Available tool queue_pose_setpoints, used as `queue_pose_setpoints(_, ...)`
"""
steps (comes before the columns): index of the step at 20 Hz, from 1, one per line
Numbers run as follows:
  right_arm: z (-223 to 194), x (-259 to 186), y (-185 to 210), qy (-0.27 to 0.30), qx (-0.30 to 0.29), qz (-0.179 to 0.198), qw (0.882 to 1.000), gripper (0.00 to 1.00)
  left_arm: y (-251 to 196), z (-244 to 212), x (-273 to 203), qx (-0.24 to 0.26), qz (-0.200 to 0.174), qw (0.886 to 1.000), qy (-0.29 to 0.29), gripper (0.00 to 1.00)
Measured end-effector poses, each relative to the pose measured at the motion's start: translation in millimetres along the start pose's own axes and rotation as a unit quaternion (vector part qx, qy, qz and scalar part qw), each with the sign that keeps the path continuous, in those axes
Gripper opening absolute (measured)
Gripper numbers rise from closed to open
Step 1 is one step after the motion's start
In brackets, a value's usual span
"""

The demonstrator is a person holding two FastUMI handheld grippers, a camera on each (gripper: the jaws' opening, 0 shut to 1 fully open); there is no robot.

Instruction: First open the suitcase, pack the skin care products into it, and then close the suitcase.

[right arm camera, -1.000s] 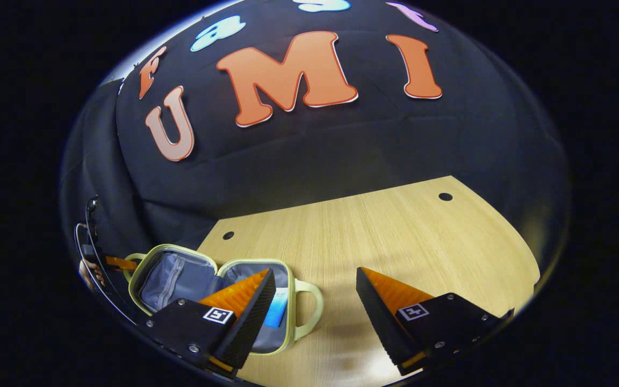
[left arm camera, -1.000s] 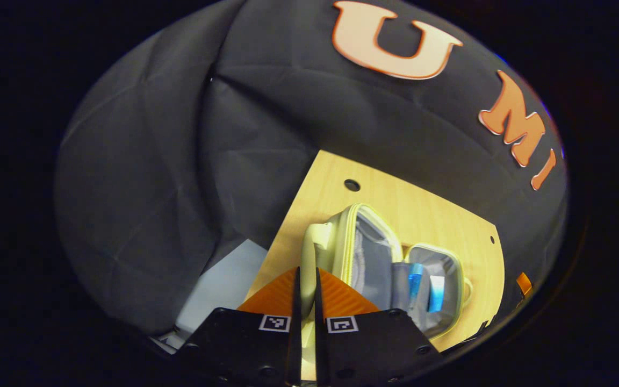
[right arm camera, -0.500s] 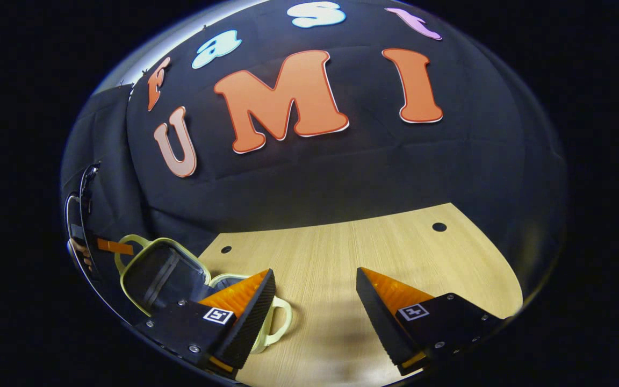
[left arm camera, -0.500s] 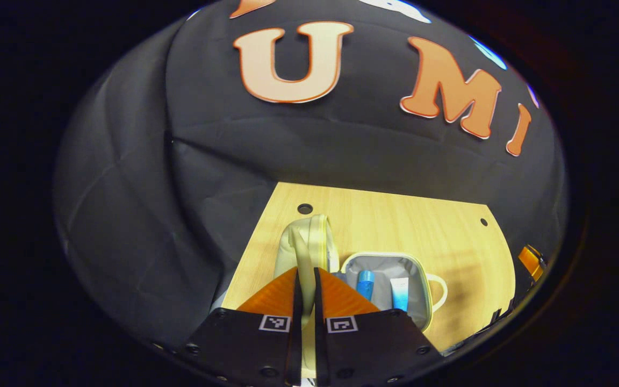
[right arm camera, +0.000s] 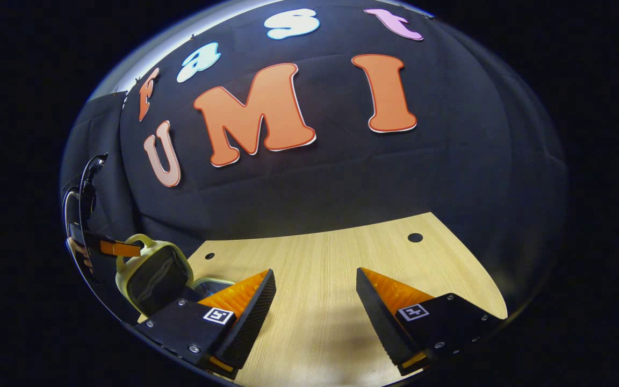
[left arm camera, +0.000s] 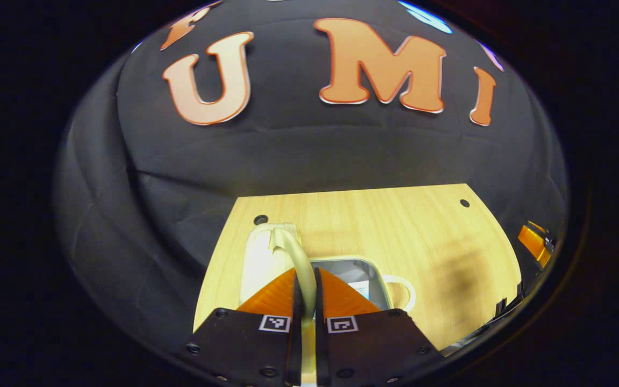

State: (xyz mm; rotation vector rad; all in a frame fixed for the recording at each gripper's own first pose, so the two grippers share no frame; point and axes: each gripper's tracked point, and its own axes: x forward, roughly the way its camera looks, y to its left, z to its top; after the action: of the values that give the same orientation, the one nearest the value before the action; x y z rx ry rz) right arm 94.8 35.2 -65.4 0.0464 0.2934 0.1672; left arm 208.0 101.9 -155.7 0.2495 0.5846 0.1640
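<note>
I'm clamping my left gripper (left arm camera: 305,301) on the lid handle (left arm camera: 294,252) of the suitcase (left arm camera: 266,258), which is sitting at the table's (left arm camera: 422,231) near-left corner, lid raised at twelve o'clock over the base (left arm camera: 366,271) at two o'clock (products mostly hidden inside). My right gripper (right arm camera: 315,301) is hanging spread and empty above the table. I'm judging this the closing step; next, lower the lid squarely onto the base.

Black screwed tongs (left arm camera: 305,279); square markers
</note>
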Motion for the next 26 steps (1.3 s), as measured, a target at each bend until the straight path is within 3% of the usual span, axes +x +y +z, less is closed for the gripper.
queue_pose_setpoints(6, -5.1, 0.2, -24.8, 0.002, 0.013, -0.016, 1.000, 0.95, -80.3, -16.3, 40.9, 0.037, -0.042, 0.998, 0.026, 0.11)
queue_pose_setpoints(13, -19.8, -6.0, -50.4, 0.012, 0.021, -0.051, 0.998, 0.96, -158.0, -83.2, 81.1, 0.042, -0.119, 0.987, 0.104, 0.11)
queue_pose_setpoints(18, -24.5, -12.3, -58.6, 0.018, 0.008, -0.071, 0.997, 0.95, -181.4, -157.1, 122.8, 0.066, -0.122, 0.977, 0.163, 0.11)
queue_pose_setpoints(22, -28.7, -17.1, -56.3, 0.025, 0.003, -0.081, 0.996, 0.95, -193.2, -166.5, 132.1, 0.060, -0.138, 0.977, 0.153, 0.11)
queue_pose_setpoints(23, -28.4, -18.4, -54.0, 0.026, 0.003, -0.083, 0.996, 0.95, -195.5, -165.1, 132.4, 0.049, -0.137, 0.977, 0.153, 0.22)
queue_pose_setpoints(24, -28.4, -20.3, -50.3, 0.027, 0.003, -0.083, 0.996, 0.95, -194.3, -157.0, 131.6, 0.045, -0.127, 0.980, 0.144, 0.22)
queue_pose_setpoints(25, -26.6, -22.2, -45.6, 0.025, 0.003, -0.083, 0.996, 0.95, -192.5, -141.7, 129.1, 0.044, -0.121, 0.985, 0.114, 0.34)
queue_pose_setpoints(26, -24.8, -23.4, -40.9, 0.023, 0.001, -0.083, 0.996, 0.95, -193.0, -120.5, 121.8, 0.044, -0.118, 0.989, 0.073, 0.53)
